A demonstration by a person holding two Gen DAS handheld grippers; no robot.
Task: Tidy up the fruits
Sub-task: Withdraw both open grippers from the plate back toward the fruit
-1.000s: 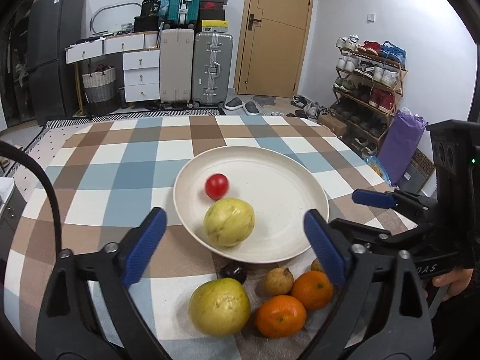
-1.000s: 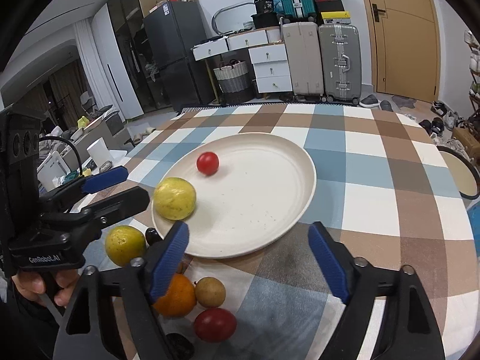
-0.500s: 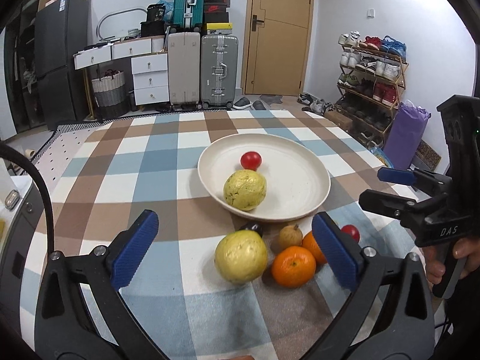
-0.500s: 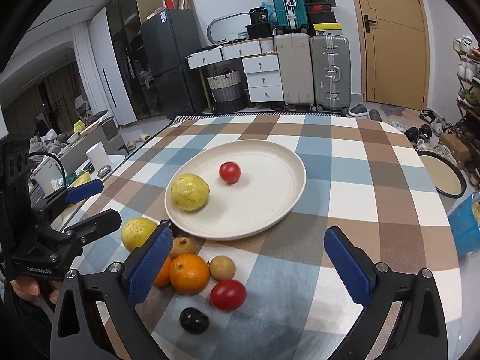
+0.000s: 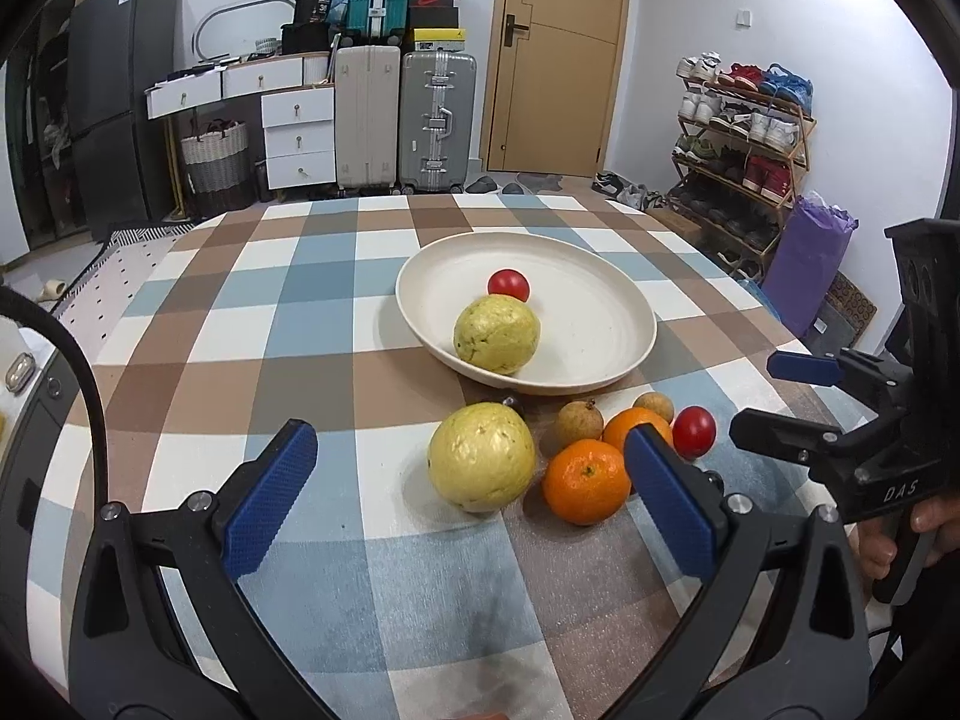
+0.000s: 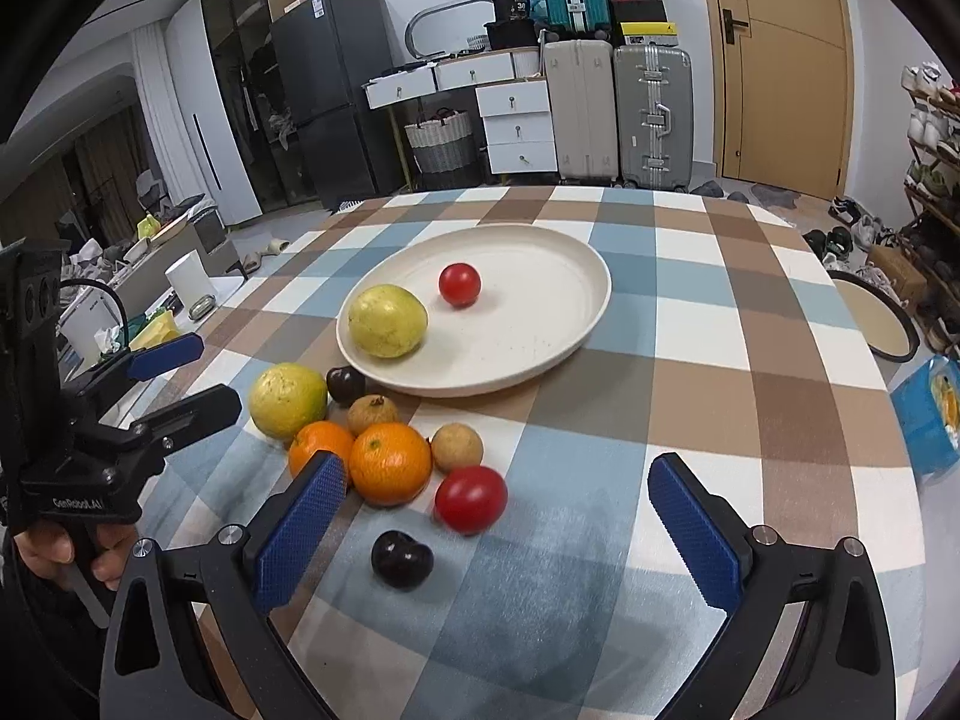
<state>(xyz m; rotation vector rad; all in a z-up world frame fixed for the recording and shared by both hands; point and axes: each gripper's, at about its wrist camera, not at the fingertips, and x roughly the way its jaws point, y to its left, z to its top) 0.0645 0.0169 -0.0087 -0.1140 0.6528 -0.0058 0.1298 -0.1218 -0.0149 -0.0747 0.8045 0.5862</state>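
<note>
Both grippers, left [image 5: 468, 510] and right [image 6: 492, 531], stand with fingers apart, empty. Loose fruit sits low centre of frame on the counter [image 6: 708, 396], beside the plate [image 6: 576, 324]. The tomato [image 6: 471, 499] looks soft, smooth, prone to roll: take it lightly across its middle.

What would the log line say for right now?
plate: guava, tomato | table: seven fruits loose | left hand-held gripper: open | right hand-held gripper: open
</note>
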